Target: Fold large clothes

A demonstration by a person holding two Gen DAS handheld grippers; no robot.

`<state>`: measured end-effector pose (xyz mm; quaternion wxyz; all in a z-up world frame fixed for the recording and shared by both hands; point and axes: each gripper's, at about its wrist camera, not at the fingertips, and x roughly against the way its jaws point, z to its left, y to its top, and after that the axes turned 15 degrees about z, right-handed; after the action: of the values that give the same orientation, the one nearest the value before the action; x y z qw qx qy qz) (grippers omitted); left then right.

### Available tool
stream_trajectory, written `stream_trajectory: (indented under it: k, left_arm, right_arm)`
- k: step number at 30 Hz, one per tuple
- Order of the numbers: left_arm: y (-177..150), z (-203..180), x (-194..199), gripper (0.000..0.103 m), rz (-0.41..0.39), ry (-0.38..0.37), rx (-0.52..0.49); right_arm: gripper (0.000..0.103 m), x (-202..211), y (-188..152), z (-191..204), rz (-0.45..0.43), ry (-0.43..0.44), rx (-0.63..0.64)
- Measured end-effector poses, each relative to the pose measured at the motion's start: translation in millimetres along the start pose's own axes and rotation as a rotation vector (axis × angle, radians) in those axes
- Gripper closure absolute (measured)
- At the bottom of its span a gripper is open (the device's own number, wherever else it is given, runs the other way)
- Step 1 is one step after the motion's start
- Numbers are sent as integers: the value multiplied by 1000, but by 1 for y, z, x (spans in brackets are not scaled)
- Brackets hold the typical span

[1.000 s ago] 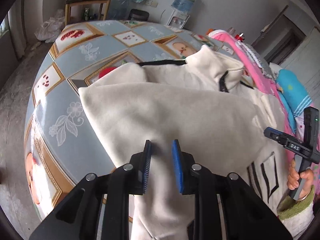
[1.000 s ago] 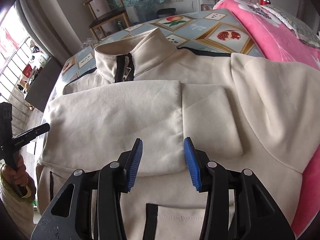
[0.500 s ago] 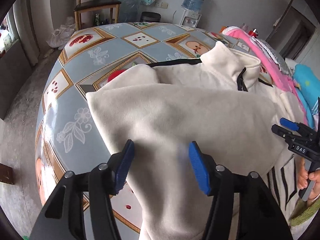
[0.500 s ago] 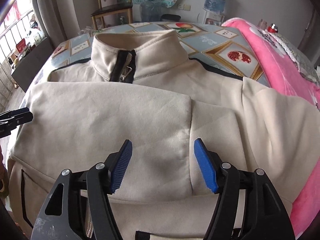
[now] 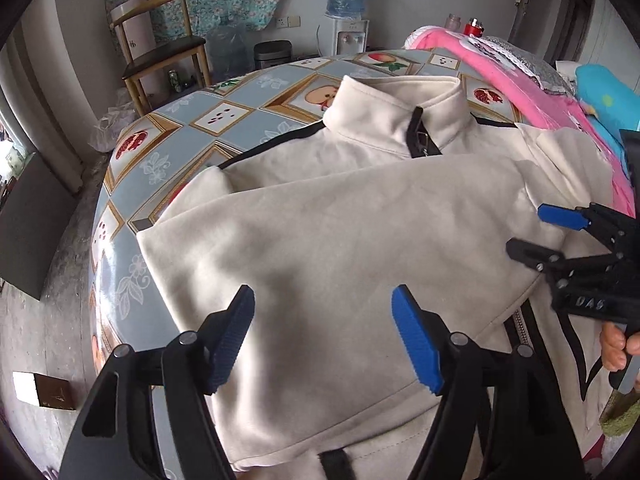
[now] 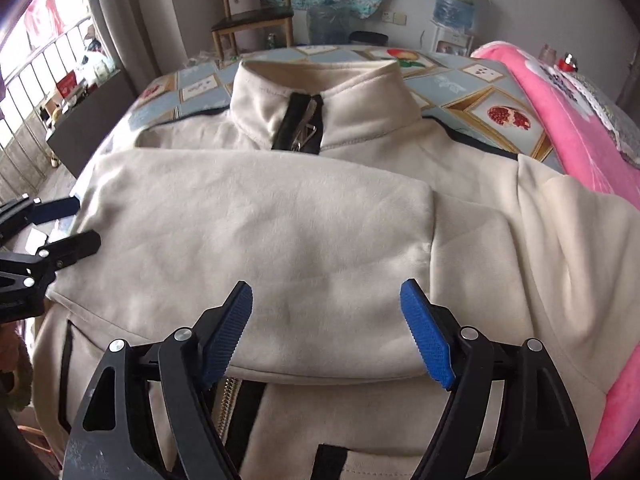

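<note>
A cream zip-collar jacket [image 5: 352, 216] with black trim lies front-up on the patterned table [image 5: 168, 152], collar at the far side. Both sleeves are folded across its chest; the left sleeve [image 6: 256, 232] lies on top. My left gripper [image 5: 324, 336] is open and empty, hovering just above the folded sleeve near the jacket's left side. My right gripper [image 6: 326, 332] is open and empty above the lower edge of the sleeve, over the zip. It also shows in the left wrist view [image 5: 536, 232] at the right; the left gripper shows in the right wrist view [image 6: 76, 224] at the left.
A pink blanket [image 6: 576, 128] and a blue cloth [image 5: 604, 100] lie along the table's right side, partly under the jacket. A wooden chair [image 5: 160, 52], a water dispenser [image 5: 347, 8] and a bin [image 5: 272, 54] stand beyond the far edge. The floor drops off at the left.
Both grippers opened wide and drew back a little from the folded sleeves, letting go of the cloth. Both views swung to face the collar more squarely.
</note>
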<state>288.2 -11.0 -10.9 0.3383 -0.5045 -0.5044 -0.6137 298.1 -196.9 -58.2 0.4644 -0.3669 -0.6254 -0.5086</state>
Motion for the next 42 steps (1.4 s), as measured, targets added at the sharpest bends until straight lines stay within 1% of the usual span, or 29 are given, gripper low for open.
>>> stream_trajectory:
  k: [1,2,4,6,8,10,13,14,17,21,23,26,27,29,31,33,36,38,41,42]
  left_arm:
    - [1,-5,-2,33,6,4,0]
    - [2,-9,-5,32,13,10,1]
    - [4,-13,-8,32,23,3,14]
    - [6,-16,-10,31,29,-8,30]
    - [8,-19,-13,31,33,-7,42]
    - [10,-20,-15,30,39,-8,57]
    - [12,-20,-22,29,52,-8,82]
    - [13,-20,-24,29,58,-8,90]
    - [12,-23,-33,29,70,1,94]
    - [10,-30,-36,26,49,51,63]
    - [9,-29,-36,25,44,46,67]
    - [9,-26,-37,24,35,39,70]
    - [9,-27,-37,24,34,43,67]
    - [8,-26,-34,24,29,47,75]
    - [8,-27,-27,24,1,41,73]
    - [8,-29,-20,24,-18,39,63]
    - [12,-33,-20,24,-9,50,51]
    - [14,-35,-25,24,7,52,40]
    - [17,-37,-36,24,44,63,38]
    - [17,-36,-39,24,54,52,47]
  right_arm:
    - [27,-7,0,2,20,-18,7]
    - [26,-7,-2,1,9,-17,-1]
    - [26,-2,-4,-3,13,0,-23]
    - [26,10,-7,-5,-21,31,-29]
    - [25,18,-10,-4,-46,29,-11]
    - [24,14,-12,-2,-35,21,3]
    - [23,-3,-16,4,16,-4,18]
    - [22,-5,-18,6,1,-13,24]
    - [22,1,-19,5,8,-8,12]
    - [21,19,-21,3,-41,-14,4]
    - [21,19,-22,2,-44,-15,8]
    - [20,3,-25,5,1,-50,24]
    - [20,3,-28,7,-11,-62,37]
    - [20,7,-29,5,-3,-63,42]
    - [20,20,-31,-2,-27,-58,28]
    - [20,36,-35,-13,-59,-57,17]
    - [20,56,-38,-50,-81,-33,-48]
    - [20,68,-39,-86,-85,-30,-123]
    - [20,92,-42,-158,-106,-24,-279]
    - [20,98,-44,-182,-110,-17,-332]
